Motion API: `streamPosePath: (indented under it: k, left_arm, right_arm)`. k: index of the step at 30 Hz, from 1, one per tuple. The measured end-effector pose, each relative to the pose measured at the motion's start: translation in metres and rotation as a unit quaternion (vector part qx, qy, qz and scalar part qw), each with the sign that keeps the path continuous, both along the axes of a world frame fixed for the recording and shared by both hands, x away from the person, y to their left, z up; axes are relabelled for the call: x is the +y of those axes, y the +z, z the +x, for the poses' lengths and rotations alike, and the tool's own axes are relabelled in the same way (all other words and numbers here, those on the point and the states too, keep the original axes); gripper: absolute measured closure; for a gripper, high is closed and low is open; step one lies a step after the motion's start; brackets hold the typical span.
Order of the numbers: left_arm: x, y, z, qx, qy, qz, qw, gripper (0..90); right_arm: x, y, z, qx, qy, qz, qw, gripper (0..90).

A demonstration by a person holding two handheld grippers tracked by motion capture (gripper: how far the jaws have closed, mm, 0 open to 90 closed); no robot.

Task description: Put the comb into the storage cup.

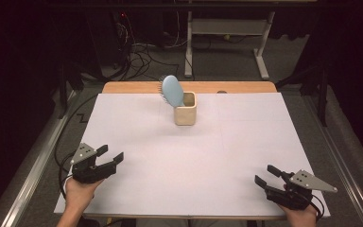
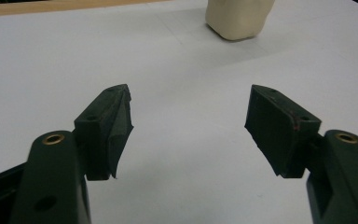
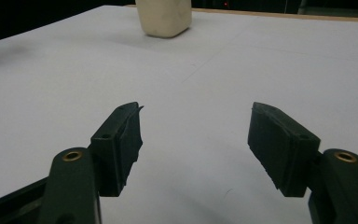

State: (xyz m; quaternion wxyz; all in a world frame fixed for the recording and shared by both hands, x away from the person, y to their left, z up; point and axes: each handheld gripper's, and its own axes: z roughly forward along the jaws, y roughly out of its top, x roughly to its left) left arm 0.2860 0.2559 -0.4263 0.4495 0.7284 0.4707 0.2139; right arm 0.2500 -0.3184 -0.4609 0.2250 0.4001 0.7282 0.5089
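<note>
A cream square cup (image 1: 185, 115) stands upright near the far middle of the white table cover (image 1: 194, 156). A light blue hairbrush (image 1: 172, 90) sticks out of it, head up and leaning left. My left gripper (image 1: 110, 154) rests at the near left, open, with nothing between its jaws. My right gripper (image 1: 265, 175) lies at the near right, open and empty as well. The cup's base (image 2: 239, 19) appears far ahead of the left gripper (image 2: 189, 99), and the cup (image 3: 163, 17) likewise far beyond the right gripper (image 3: 196, 114).
A strip of bare wooden tabletop (image 1: 137, 87) runs along the far edge. Beyond it are a white desk frame (image 1: 227, 33) and tangled cables (image 1: 139, 54) on the floor. A cable (image 1: 71, 123) trails down the left side.
</note>
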Motion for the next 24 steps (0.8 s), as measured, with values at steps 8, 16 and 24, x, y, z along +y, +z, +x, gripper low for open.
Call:
streamPosePath:
  k: [8, 16, 24]
  left_arm:
    - [0.001, -0.004, 0.0, 0.002, 0.003, -0.002, 1.0, 32.3]
    - [0.002, -0.009, -0.001, 0.007, 0.005, -0.01, 0.9999, 32.4]
    - [0.002, -0.013, -0.001, 0.009, 0.009, -0.011, 0.9999, 32.4]
  right_arm:
    - [0.0, 0.0, 0.0, 0.0, 0.0, 0.001, 1.0, 35.3]
    - [0.0, 0.0, 0.0, 0.0, -0.001, 0.001, 1.0, 35.3]
    - [0.0, 0.0, 0.0, -0.001, 0.0, 0.001, 1.0, 35.3]
